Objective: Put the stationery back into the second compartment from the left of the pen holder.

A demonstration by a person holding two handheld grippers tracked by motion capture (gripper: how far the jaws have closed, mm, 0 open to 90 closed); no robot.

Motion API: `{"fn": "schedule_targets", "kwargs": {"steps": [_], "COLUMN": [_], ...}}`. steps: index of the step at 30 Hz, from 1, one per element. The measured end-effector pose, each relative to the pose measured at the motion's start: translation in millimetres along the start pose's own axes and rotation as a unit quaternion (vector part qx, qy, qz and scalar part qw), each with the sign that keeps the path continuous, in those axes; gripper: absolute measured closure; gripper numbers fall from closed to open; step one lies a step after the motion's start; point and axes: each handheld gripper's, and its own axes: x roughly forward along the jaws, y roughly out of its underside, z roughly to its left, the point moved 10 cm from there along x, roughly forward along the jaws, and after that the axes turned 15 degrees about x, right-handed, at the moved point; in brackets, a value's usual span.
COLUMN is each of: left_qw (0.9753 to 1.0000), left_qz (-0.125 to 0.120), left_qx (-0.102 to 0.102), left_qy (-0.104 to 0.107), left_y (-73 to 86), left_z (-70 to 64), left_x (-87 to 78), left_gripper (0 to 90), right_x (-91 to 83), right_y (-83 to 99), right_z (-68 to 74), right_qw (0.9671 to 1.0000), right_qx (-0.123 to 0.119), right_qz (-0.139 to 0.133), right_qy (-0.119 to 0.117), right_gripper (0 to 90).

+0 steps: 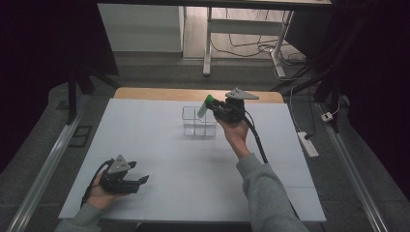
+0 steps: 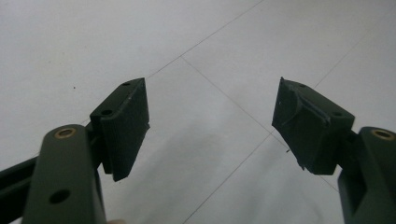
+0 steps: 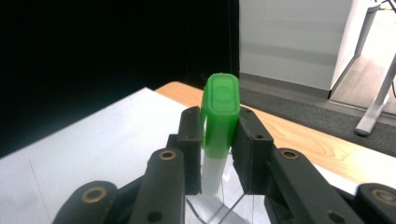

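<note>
A white marker with a green cap [image 1: 205, 106] [image 3: 219, 121] is clamped between the jaws of my right gripper [image 1: 217, 108] [image 3: 218, 154], which is shut on it. The marker tilts cap-up just above a clear plastic organizer [image 1: 198, 122] divided into compartments, standing at the middle back of the white table [image 1: 159, 159]; its clear walls show below the marker [image 3: 224, 207]. My left gripper [image 1: 141, 181] [image 2: 210, 123] rests near the table's front left, jaws wide open over bare white surface, nothing between them.
The table's wooden far edge [image 1: 159, 93] [image 3: 299, 130] runs behind the organizer. Beyond it stand desk legs [image 1: 208, 43] and floor cables. A power strip [image 1: 308, 144] lies on the floor to the right. A metal rail [image 1: 43, 169] runs along the left.
</note>
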Motion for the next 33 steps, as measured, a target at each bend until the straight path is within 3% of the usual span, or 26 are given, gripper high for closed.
{"fn": "schedule_targets", "kwargs": {"steps": [2,8,13,22,33], "left_qw": [1.0000,1.0000,1.0000,1.0000,0.9999], "left_qz": [-0.002,0.000,0.001,0.005,0.008], "left_qx": [-0.003,-0.002,-0.005,-0.007,-0.011], "left_qy": [-0.001,0.000,-0.001,-0.001,0.000], "left_y": [-0.5,-0.4,0.4,2.7,3.9], "left_z": [0.2,0.0,0.9,1.3,2.2], "left_x": [-0.5,0.3,0.3,2.2,5.0], "left_gripper": [26.9,26.7,26.7,26.6,26.6], "right_x": [0.7,-12.0,-28.6,-72.7,-124.7], "right_y": [3.1,4.0,12.3,45.5,86.4], "right_z": [-2.6,-5.3,-6.1,-15.5,-30.7], "right_qw": [0.9999,0.9995,0.9994,0.9988,0.9969], "right_qx": [-0.002,-0.011,-0.014,-0.010,-0.013], "right_qz": [0.006,0.018,0.025,0.045,0.067], "right_qy": [0.010,0.022,0.018,0.018,0.041], "right_gripper": [60.2,49.6,47.4,43.5,42.2]}}
